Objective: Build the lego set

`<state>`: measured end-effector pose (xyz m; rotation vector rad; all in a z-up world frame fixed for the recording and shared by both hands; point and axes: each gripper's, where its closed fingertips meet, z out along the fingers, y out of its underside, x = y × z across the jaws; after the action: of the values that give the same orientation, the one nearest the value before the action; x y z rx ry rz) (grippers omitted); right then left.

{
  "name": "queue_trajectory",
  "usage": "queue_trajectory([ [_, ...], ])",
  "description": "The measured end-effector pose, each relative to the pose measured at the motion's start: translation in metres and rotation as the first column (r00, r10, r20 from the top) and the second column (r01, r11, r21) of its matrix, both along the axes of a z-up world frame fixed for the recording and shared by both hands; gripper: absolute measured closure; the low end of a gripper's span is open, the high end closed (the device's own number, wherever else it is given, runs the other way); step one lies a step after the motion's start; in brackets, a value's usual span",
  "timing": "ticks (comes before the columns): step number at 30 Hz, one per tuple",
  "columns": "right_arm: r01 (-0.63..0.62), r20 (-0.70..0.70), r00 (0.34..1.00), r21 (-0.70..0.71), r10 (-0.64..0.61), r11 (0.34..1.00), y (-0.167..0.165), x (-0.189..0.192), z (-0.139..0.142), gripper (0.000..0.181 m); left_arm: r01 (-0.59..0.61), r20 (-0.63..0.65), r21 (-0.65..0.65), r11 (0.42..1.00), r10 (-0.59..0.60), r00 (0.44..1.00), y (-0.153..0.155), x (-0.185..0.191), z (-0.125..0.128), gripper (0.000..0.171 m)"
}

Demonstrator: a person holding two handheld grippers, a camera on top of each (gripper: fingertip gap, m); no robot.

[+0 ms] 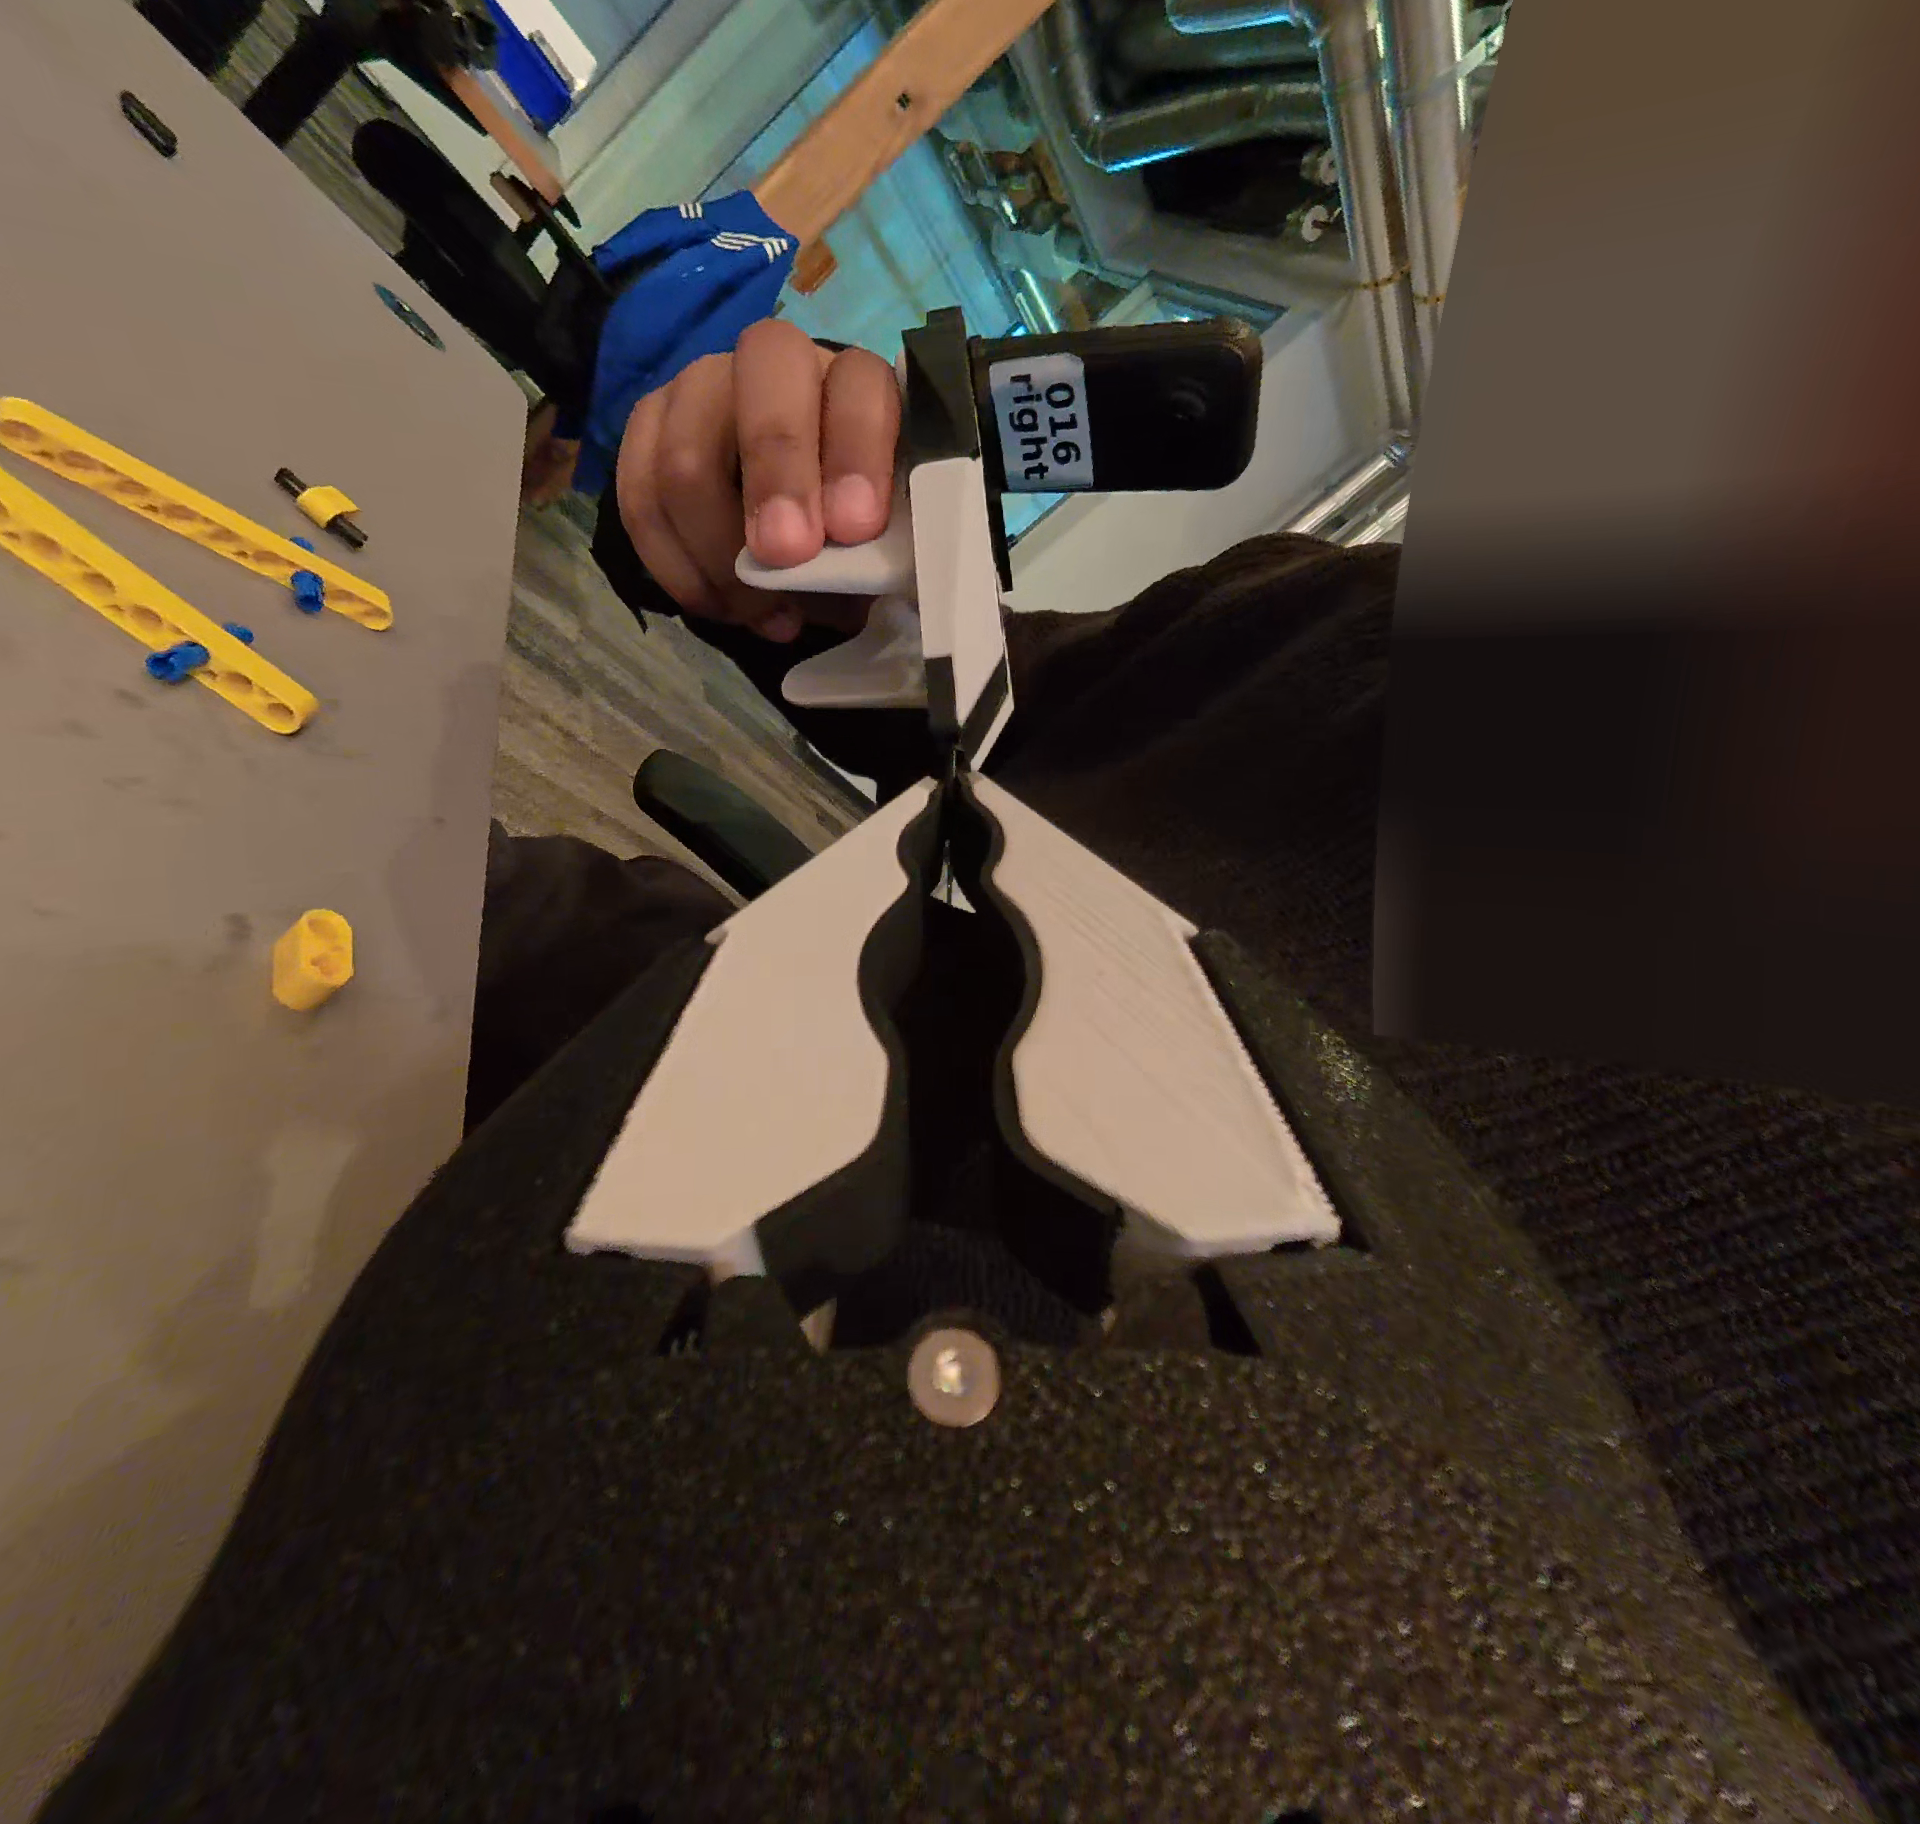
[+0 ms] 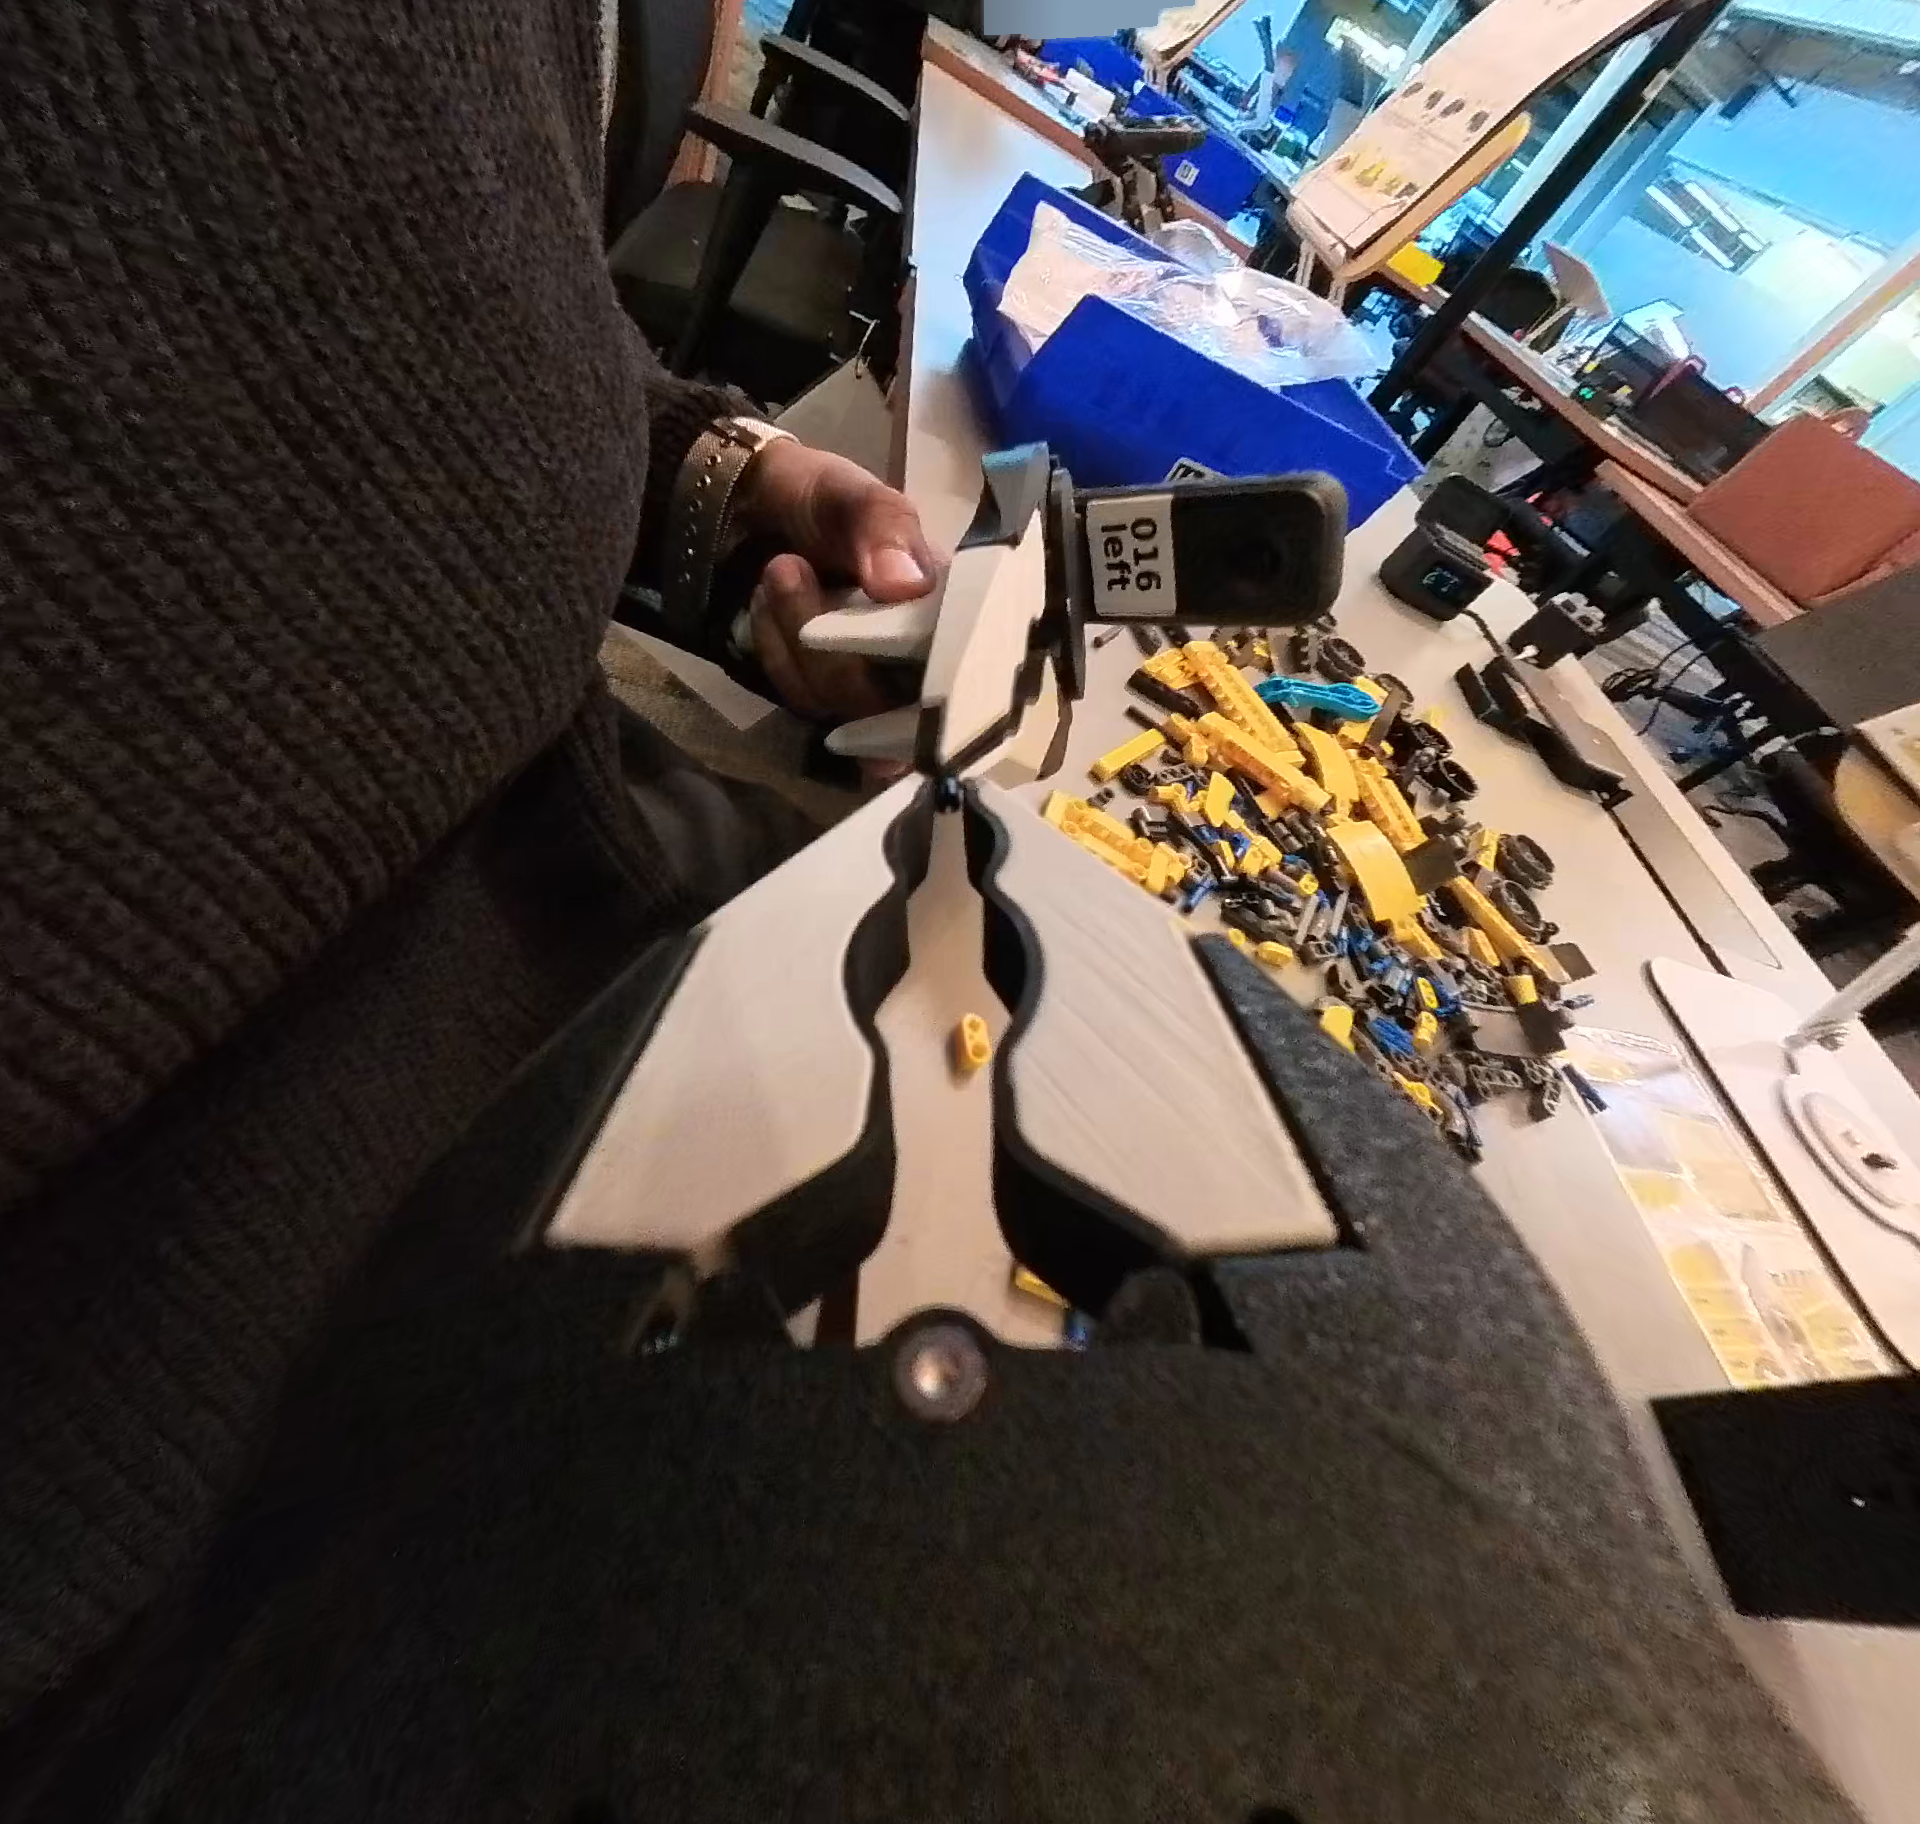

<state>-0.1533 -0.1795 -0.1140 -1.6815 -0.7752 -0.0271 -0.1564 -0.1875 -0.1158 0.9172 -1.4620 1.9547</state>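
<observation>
My left gripper (image 1: 951, 792) and my right gripper (image 2: 945, 800) meet tip to tip in the air beside the table edge. Both are shut on one small dark pin-like piece (image 2: 945, 790), which also shows as a thin dark sliver between the tips in the left wrist view (image 1: 951, 768). The right gripper shows from the front in the left wrist view (image 1: 961, 751), with a hand on its trigger. The left gripper shows likewise in the right wrist view (image 2: 940, 772). A person's dark knitted sweater (image 2: 312, 527) is close behind.
Two yellow beams with blue pins (image 1: 187, 527) (image 1: 135, 611), a short black axle with a yellow bush (image 1: 322, 509) and a yellow connector (image 1: 312, 955) lie on the grey table (image 1: 208, 1099). A pile of yellow, black and blue pieces (image 2: 1351, 839), a blue bin (image 2: 1174, 392) and an instruction sheet (image 2: 1714, 1224) lie beyond. Both grippers' tips are close together, under 4 cm apart.
</observation>
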Motion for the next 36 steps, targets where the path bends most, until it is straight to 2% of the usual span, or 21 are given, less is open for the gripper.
queue_trajectory([
  [8, -0.023, -0.007, 1.000, -0.049, 0.023, 0.999, 0.003, -0.001, -0.002, 0.176, 0.002, -0.006, -0.016, 1.000, -0.003, 1.000, 0.001, 0.001, -0.001, 0.171],
  [10, -0.002, -0.041, 0.999, -0.083, -0.001, 0.997, 0.007, 0.005, -0.002, 0.176, -0.066, -0.001, 0.003, 0.998, 0.066, 0.998, 0.007, 0.010, -0.002, 0.166],
  [11, 0.018, -0.055, 0.998, -0.103, -0.024, 0.995, 0.009, 0.010, -0.001, 0.176, -0.152, 0.014, 0.046, 0.987, 0.151, 0.988, 0.016, 0.019, -0.005, 0.154],
  [12, 0.046, -0.066, 0.996, -0.134, -0.055, 0.990, 0.013, 0.015, -0.003, 0.176, -0.264, 0.056, 0.097, 0.960, 0.260, 0.964, 0.029, 0.029, -0.007, 0.139],
  [13, 0.078, -0.069, 0.993, -0.186, -0.092, 0.979, 0.016, 0.022, -0.007, 0.177, -0.359, 0.106, 0.149, 0.921, 0.346, 0.932, 0.043, 0.034, -0.008, 0.136],
  [16, 0.183, -0.003, 0.980, -0.384, -0.200, 0.905, 0.022, 0.044, -0.030, 0.177, -0.573, 0.251, 0.344, 0.744, 0.515, 0.820, 0.082, 0.041, -0.020, 0.136],
  [18, 0.237, 0.074, 0.970, -0.514, -0.233, 0.824, 0.025, 0.055, -0.049, 0.177, -0.656, 0.314, 0.437, 0.615, 0.579, 0.752, 0.102, 0.045, -0.029, 0.137],
  [19, 0.243, 0.097, 0.968, -0.576, -0.230, 0.781, 0.026, 0.056, -0.058, 0.177, -0.671, 0.324, 0.457, 0.584, 0.593, 0.737, 0.107, 0.046, -0.032, 0.139],
  [22, 0.235, 0.155, 0.972, -0.705, -0.177, 0.669, 0.028, 0.050, -0.075, 0.177, -0.672, 0.301, 0.441, 0.595, 0.607, 0.735, 0.110, 0.044, -0.032, 0.142],
  [24, 0.239, 0.197, 0.971, -0.753, -0.137, 0.613, 0.028, 0.047, -0.078, 0.177, -0.673, 0.281, 0.422, 0.608, 0.618, 0.734, 0.113, 0.042, -0.032, 0.145],
  [29, 0.248, 0.213, 0.969, -0.835, -0.129, 0.490, 0.027, 0.043, -0.077, 0.177, -0.690, 0.272, 0.401, 0.602, 0.642, 0.717, 0.126, 0.039, -0.029, 0.147],
  [32, 0.256, 0.229, 0.967, -0.856, -0.114, 0.450, 0.025, 0.041, -0.082, 0.177, -0.696, 0.257, 0.385, 0.606, 0.654, 0.711, 0.132, 0.038, -0.029, 0.147],
  [36, 0.268, 0.241, 0.963, -0.861, -0.117, 0.431, 0.027, 0.042, -0.086, 0.177, -0.693, 0.238, 0.370, 0.619, 0.657, 0.715, 0.134, 0.037, -0.030, 0.147],
])
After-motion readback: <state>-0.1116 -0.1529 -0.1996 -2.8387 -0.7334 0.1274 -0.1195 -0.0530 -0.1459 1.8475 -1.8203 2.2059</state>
